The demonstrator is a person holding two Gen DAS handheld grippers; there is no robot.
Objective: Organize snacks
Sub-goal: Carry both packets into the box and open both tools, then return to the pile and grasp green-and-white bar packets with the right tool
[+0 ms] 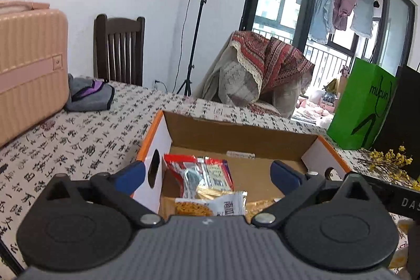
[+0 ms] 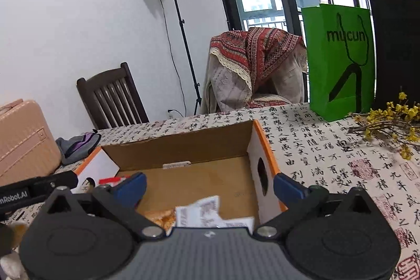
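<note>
The cardboard box (image 1: 236,138) sits on the surface (image 1: 78,138) directly ahead of both grippers and serves as the collection point, which is why the snacks already lie inside it rather than loose on the cloth. The left gripper (image 1: 207,172) hangs over the near left part of the box with its jaws spread wide and nothing between them; one blue finger stands outside the left wall (the wall with the oval handle hole), the other over the box floor. Just ahead of and below this gripper, a red snack packet (image 1: 202,175) leans against the left wall, and a white noodle packet (image 1: 210,205) lies flat at the near edge. The right gripper (image 2: 210,188) is likewise released and empty, its fingers straddling the right wall of the box. Below it lies a white wrapper (image 2: 202,211) beside an orange-toned packet (image 2: 160,218). The far half of the box floor is bare, so further packets probably belong there. A green bag (image 2: 341,62) stands well beyond the right gripper.
</note>
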